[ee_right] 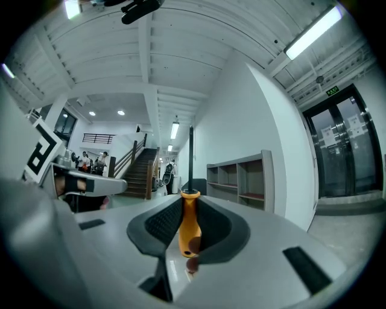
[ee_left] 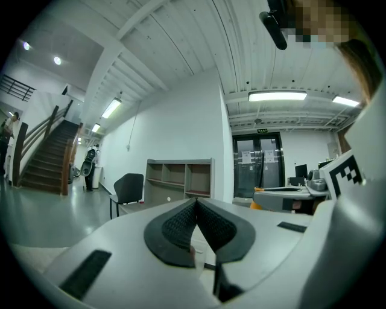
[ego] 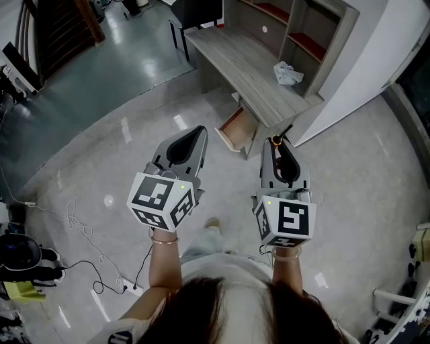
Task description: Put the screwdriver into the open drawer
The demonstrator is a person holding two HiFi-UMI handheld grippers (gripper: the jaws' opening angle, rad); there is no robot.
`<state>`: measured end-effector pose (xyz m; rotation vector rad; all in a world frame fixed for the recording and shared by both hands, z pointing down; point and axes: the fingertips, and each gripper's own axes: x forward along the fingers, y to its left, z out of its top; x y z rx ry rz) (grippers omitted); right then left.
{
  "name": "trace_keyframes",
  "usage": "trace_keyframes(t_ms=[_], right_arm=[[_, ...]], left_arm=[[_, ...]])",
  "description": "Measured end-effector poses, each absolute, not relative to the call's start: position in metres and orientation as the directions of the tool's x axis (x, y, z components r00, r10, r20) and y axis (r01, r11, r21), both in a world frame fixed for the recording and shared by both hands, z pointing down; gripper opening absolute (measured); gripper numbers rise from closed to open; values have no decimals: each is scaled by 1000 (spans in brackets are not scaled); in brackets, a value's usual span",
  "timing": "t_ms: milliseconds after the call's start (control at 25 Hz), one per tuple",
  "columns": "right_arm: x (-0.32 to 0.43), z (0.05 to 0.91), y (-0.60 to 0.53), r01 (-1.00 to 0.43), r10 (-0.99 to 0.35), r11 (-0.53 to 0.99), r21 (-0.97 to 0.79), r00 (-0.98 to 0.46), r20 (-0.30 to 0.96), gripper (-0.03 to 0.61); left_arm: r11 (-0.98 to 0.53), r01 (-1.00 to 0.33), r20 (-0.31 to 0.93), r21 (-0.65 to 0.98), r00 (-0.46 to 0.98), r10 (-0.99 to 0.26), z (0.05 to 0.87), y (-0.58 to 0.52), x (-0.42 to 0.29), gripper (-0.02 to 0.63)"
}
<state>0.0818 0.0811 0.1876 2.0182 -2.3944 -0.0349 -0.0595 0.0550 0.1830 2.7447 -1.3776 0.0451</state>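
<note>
Wooden desk far, centre-right, w/ open shelf unit on its far side; shelf floors look reddish. Crumpled white item lies on desk top, right end; can't tell what it is. Black chair at desk's far left end. White partition just right of desk. Floor pale, glossy near; darker grey-green patch far left. Loose cables trail over floor, near left, toward dark gear at left edge. Staircase w/ wood rail far left. Glass double doors far right, strip light above them. Few people far off nr stairs.
</note>
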Motion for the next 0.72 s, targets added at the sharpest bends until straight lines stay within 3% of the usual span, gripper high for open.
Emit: trace_keyframes(t_ms=[720], right_arm=[[41, 188, -4, -995, -996, 92, 40, -92, 16, 86]], left_arm=[[-671, -738, 51, 69, 675, -736, 185, -42, -96, 16]])
